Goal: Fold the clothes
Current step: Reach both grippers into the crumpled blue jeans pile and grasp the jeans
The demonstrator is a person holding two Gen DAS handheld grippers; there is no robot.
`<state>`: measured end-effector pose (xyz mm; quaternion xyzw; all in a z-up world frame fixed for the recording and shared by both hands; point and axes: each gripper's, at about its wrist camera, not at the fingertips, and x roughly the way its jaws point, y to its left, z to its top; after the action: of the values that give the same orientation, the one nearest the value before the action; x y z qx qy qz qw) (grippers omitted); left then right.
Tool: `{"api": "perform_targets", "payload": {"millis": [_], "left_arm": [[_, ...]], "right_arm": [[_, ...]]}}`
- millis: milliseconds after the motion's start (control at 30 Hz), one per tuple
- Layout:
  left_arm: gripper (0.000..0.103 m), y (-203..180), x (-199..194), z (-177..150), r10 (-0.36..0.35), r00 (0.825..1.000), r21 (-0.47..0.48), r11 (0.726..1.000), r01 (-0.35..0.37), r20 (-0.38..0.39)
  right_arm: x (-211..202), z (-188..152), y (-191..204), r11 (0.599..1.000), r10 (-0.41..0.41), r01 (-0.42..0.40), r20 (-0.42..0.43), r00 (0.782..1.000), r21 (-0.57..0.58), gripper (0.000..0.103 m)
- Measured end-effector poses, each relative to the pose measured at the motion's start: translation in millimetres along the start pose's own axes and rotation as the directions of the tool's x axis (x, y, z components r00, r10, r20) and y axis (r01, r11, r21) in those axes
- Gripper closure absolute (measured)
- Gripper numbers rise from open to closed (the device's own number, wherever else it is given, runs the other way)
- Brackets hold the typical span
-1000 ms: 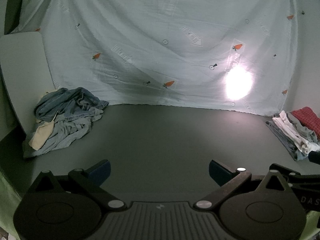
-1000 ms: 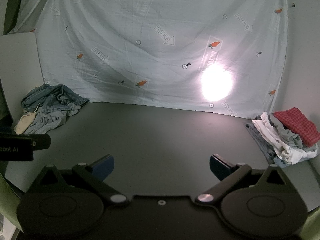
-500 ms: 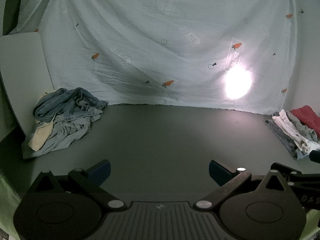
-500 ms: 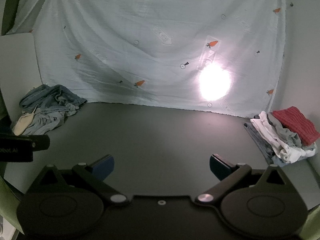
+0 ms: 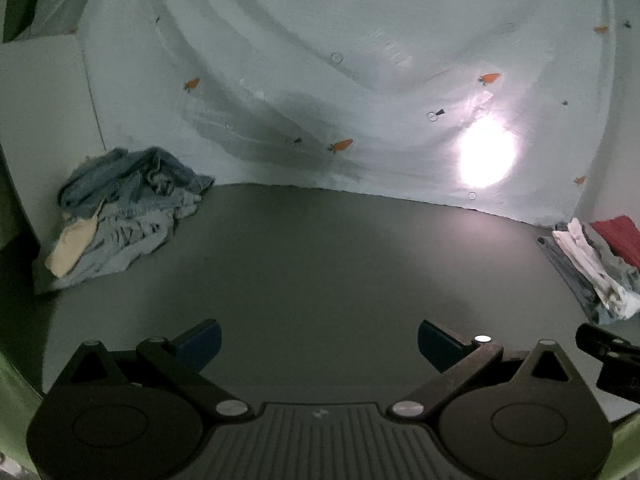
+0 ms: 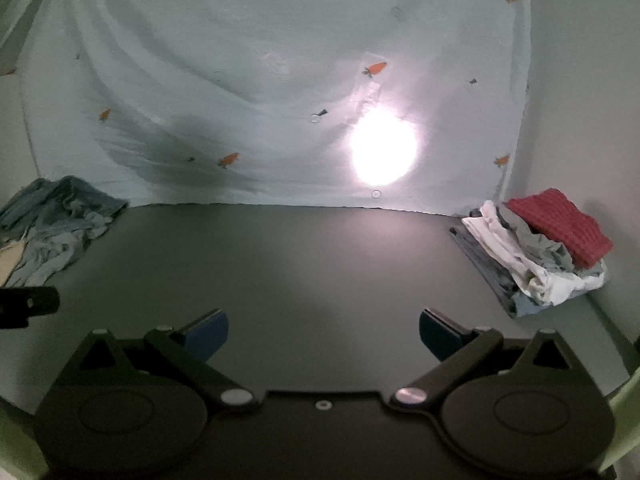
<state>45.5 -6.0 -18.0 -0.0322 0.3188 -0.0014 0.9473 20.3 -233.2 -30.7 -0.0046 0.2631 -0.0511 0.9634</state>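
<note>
I've got left tool [image 5: 318,342] and right tool [image 6: 323,336] both wide open, empty, over the bare dark tabletop [image 5: 320,264]; next I'd fetch from the crumpled blue denim heap [image 5: 124,216] far left.

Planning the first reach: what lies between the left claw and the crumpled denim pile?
Only bare dark tabletop separates the open left claw from the denim pile at far left, as the left wrist view shows.
</note>
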Motion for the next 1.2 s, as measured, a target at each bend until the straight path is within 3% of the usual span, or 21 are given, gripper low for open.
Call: {"api": "perform_targets", "payload": {"millis": [233, 367, 467, 633, 733, 833, 933, 967, 1000, 1067, 1133, 1200], "left_arm": [[0.000, -2.7, 50.1, 21.8, 0.016, 0.999, -0.052, 0.998, -0.019, -0.049], [0.000, 5.3, 74.6, 47.2, 0.079, 0.994, -0.099, 0.991, -0.087, -0.079], [0.000, 20.7, 95.1, 63.1, 0.121, 0.986, -0.191, 0.971, -0.142, -0.117], [0.000, 57.7, 118.9, 71.7, 0.110, 0.978, -0.348, 0.922, -0.168, -0.180], [0.000, 80.3, 129.3, 75.5, 0.129, 0.970, -0.388, 0.899, -0.202, -0.208], [0.000, 108.7, 143.4, 82.3, 0.159, 0.962, -0.410, 0.880, -0.239, -0.220], [0.000, 142.8, 160.3, 93.2, 0.172, 0.961, -0.435, 0.864, -0.253, -0.217], [0.000, 158.0, 167.4, 98.6, 0.168, 0.962, -0.449, 0.858, -0.251, -0.217], [0.000, 174.4, 174.9, 104.6, 0.162, 0.963, -0.464, 0.850, -0.248, -0.217], [0.000, 207.2, 186.4, 114.4, 0.149, 0.968, -0.515, 0.825, -0.234, -0.201], [0.000, 242.6, 197.2, 123.0, 0.137, 0.974, -0.578, 0.786, -0.218, -0.181], [0.000, 278.8, 208.0, 130.2, 0.125, 0.979, -0.649, 0.735, -0.199, -0.159]], "right_arm": [[60.1, 15.1, -8.6, 0.999, 0.039, -0.037, -0.077, 0.996, 0.022, 0.000], [106.8, 34.2, -10.3, 0.994, 0.086, -0.075, -0.149, 0.985, 0.082, 0.000], [131.9, 47.1, -6.8, 0.989, 0.123, -0.108, -0.159, 0.980, 0.098, 0.000], [172.3, 60.2, 1.3, 0.980, 0.171, -0.146, -0.190, 0.967, 0.138, 0.000], [193.3, 66.8, 9.6, 0.973, 0.181, -0.144, -0.217, 0.959, 0.179, 0.000], [216.1, 71.5, 22.0, 0.953, 0.231, -0.169, -0.245, 0.941, 0.252, 0.000], [249.4, 70.4, 35.0, 0.902, 0.311, -0.173, -0.319, 0.895, 0.396, 0.000], [262.6, 68.0, 38.9, 0.868, 0.357, -0.170, -0.346, 0.868, 0.467, 0.001], [278.2, 61.6, 42.7, 0.797, 0.433, -0.163, -0.363, 0.825, 0.581, 0.002], [306.5, 41.2, 51.3, 0.581, 0.589, -0.098, -0.334, 0.736, 0.808, 0.002], [333.1, 19.6, 67.8, 0.324, 0.716, -0.003, -0.242, 0.655, 0.946, 0.004], [354.0, 6.0, 97.0, 0.132, 0.776, 0.073, -0.149, 0.613, 0.989, 0.006]]}}
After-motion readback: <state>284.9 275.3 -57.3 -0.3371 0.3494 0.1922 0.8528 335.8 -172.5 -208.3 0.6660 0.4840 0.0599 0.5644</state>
